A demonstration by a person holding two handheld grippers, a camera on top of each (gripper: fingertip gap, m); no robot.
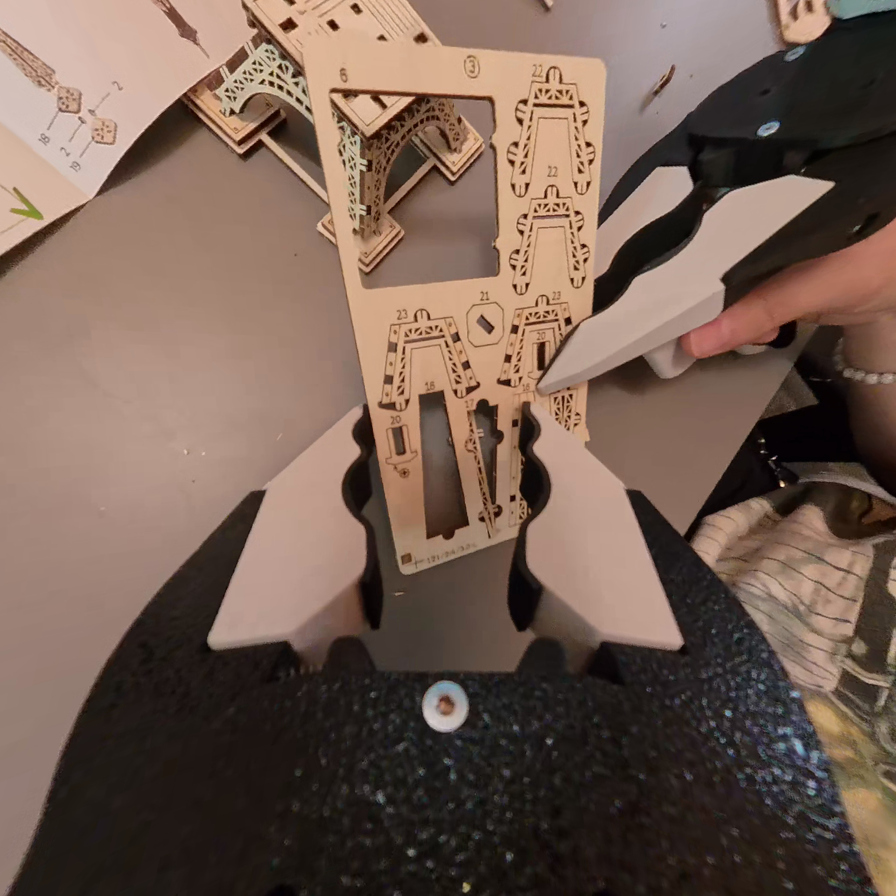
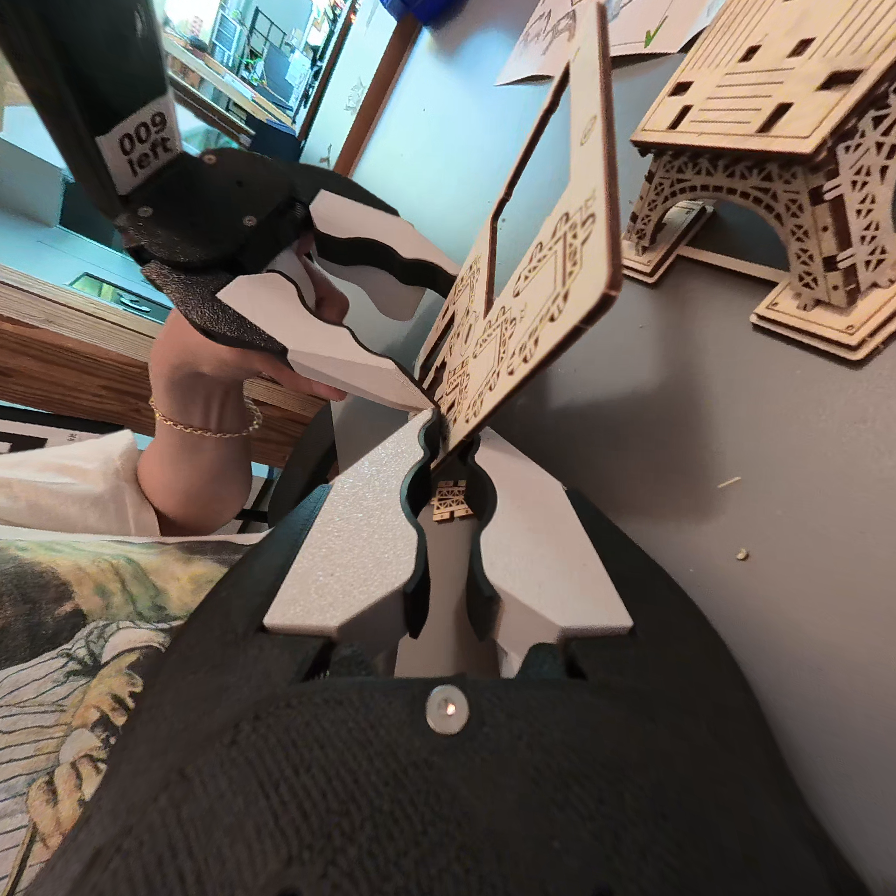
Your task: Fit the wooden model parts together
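Note:
A pale wooden parts sheet (image 1: 460,310) with laser-cut lattice pieces and several empty cutouts stands upright between the fingers of my left gripper (image 1: 447,409), which is shut on its lower end. My right gripper (image 2: 453,431) comes in from the right (image 1: 543,388). Its tips are closed on the sheet's lower right edge (image 2: 523,300), close to my left gripper's finger (image 2: 339,354). A small loose lattice piece (image 2: 448,502) shows in the gap behind my right fingers. The half-built tower base (image 1: 388,145) stands on the table behind the sheet, also in the right wrist view (image 2: 800,194).
The grey table (image 1: 169,339) carries an unfolded instruction sheet (image 1: 72,97) at the far left and small wooden bits (image 1: 662,85) at the back right. A person's hands (image 1: 776,310) (image 2: 203,378) hold the grippers. Patterned cloth (image 1: 800,606) lies at the near right.

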